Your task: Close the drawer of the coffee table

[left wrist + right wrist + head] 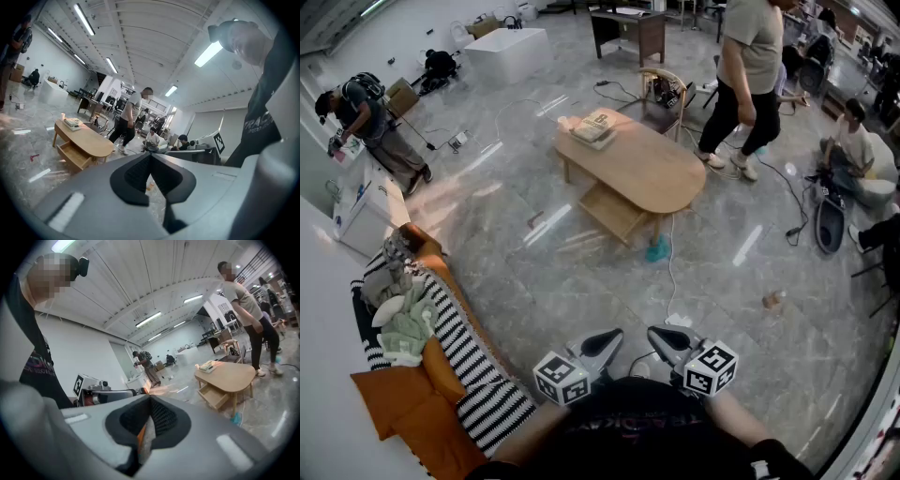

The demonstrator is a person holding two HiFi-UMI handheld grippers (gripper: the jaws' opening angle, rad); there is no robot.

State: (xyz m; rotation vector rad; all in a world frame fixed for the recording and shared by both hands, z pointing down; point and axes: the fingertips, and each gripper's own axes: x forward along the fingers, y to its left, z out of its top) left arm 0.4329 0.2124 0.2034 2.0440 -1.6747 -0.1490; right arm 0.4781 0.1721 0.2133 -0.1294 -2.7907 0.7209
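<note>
Marble floor [534,281], coffee table [649,161], drawer [612,212] open, left tool [613,335] and right tool [655,334] closed

The drawer [607,212] juts from under the coffee table [652,173], books [592,129] on its far end, a sofa [389,398] at left.

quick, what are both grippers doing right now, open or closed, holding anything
left gripper: closed, jaws together, holding nothing
right gripper: closed, jaws together, holding nothing
</note>
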